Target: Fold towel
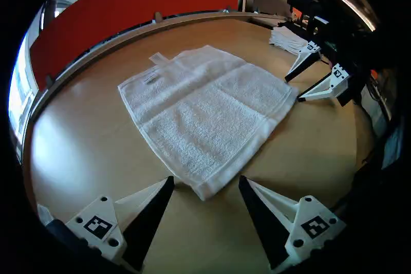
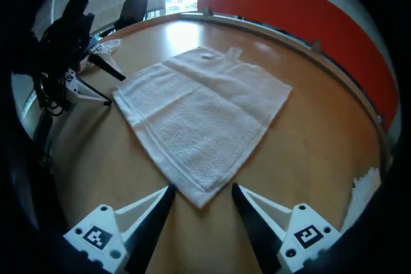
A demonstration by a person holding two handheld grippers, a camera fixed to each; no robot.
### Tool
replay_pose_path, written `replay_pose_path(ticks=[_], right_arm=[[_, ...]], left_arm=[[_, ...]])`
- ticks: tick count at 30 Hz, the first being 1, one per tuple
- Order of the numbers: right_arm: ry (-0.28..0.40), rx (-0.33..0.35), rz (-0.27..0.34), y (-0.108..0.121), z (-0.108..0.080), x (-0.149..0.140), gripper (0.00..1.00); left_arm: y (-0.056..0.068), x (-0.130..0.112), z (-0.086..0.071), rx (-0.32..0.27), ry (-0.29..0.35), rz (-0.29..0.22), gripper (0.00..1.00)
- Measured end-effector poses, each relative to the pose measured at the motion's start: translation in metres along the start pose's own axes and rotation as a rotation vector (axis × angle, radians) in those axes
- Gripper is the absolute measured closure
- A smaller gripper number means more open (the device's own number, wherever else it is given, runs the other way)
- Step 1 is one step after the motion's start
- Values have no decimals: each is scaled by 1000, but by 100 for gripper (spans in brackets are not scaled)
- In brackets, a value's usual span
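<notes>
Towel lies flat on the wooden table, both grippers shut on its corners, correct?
No. The towel lies flat on the table, but both grippers are open: the left gripper and right gripper each straddle a corner unclamped, as the left and right gripper views show.

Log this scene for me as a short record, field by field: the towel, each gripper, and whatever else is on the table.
Item: white towel, spread flat, label at its far edge
Surface: wooden table
Left gripper: open, one towel corner between its fingers, not gripped
Right gripper: open, straddling a neighbouring corner, not gripped
Also on table: stack of folded towels
Backdrop: red panel
Progress: no corner lifted yet
</notes>
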State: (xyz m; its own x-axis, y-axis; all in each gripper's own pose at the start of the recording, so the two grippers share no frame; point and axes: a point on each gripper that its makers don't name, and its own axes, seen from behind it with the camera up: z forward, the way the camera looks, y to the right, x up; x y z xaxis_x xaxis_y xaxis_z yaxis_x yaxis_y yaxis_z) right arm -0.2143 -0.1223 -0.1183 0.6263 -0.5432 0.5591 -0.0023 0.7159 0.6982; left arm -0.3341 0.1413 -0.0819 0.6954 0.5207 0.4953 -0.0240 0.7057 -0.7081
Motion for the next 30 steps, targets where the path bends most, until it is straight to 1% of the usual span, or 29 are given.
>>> replay_pose_path(ticks=[9,11,13,19,23,25,27,29,30], right_arm=[[3,-2,3,-1,1,0,17],[3,-2,3,0,2,0,20],[2,-2,3,0,2,0,25],[4,-1,4,-1,3,0,39],[4,-1,5,-1,2,0,44],[5,-2,7,-1,2,0,51],[5,-3,8,-1,2,0,57],[7,-4,12,-1,2,0,63],[7,-5,13,0,2,0,65]], left_arm=[[0,0,0,7,-6,-6,7],[-1,1,0,11,-9,-8,8],[-2,1,0,17,-11,-15,10],[-5,2,0,34,-17,-35,27],[-6,2,0,39,-22,-42,39],[-7,3,0,42,-24,-49,48],[-8,2,0,47,-26,-57,51],[-11,2,-1,56,-29,-67,63],[-12,2,-1,57,-31,-72,64]])
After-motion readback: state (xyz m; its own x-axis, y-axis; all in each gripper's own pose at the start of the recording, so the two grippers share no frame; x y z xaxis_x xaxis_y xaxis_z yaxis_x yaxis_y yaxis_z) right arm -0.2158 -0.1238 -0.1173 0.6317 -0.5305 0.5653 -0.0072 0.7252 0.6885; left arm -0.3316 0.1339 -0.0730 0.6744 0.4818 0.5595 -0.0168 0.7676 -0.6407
